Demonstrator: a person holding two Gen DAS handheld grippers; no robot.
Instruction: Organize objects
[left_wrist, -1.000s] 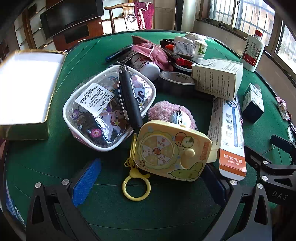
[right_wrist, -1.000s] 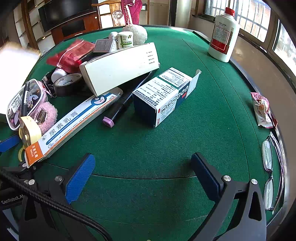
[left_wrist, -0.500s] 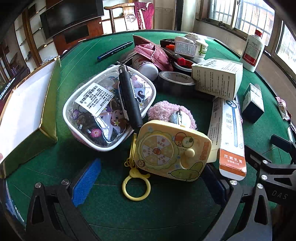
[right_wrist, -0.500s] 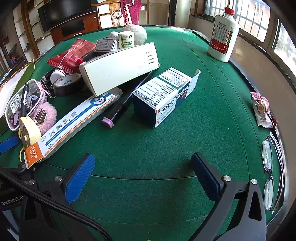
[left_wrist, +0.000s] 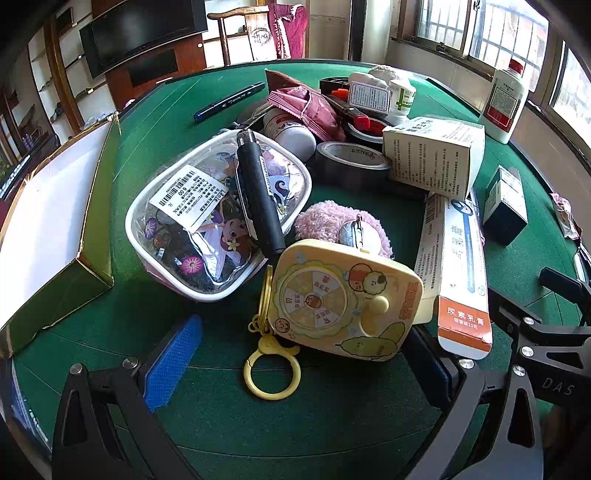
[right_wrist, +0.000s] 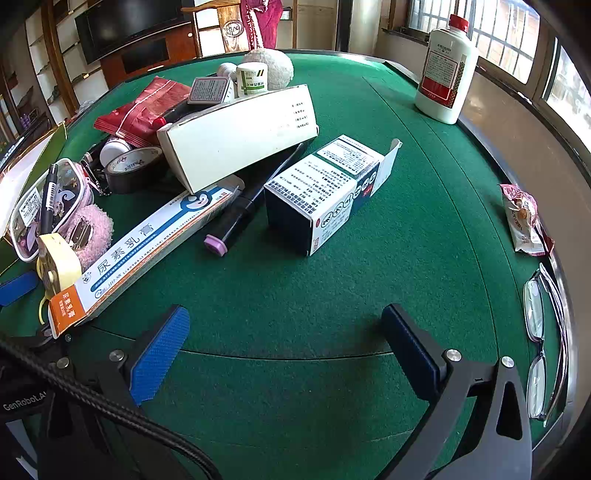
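While both the left claw (left_wrist: 295, 362) and the right claw (right_wrist: 284, 347) hover released over the green felt tabletop (right_wrist: 332, 295), nothing is gripped. Straddled by the left claw's jaws, the yellow plastic spinner toy (left_wrist: 343, 299) leans on a pink fuzzy pouch (left_wrist: 325, 221) and may slip when squeezed.

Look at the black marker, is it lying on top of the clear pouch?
Yes, the black marker lies across the top of the clear pouch, with its lower end near the yellow toy.
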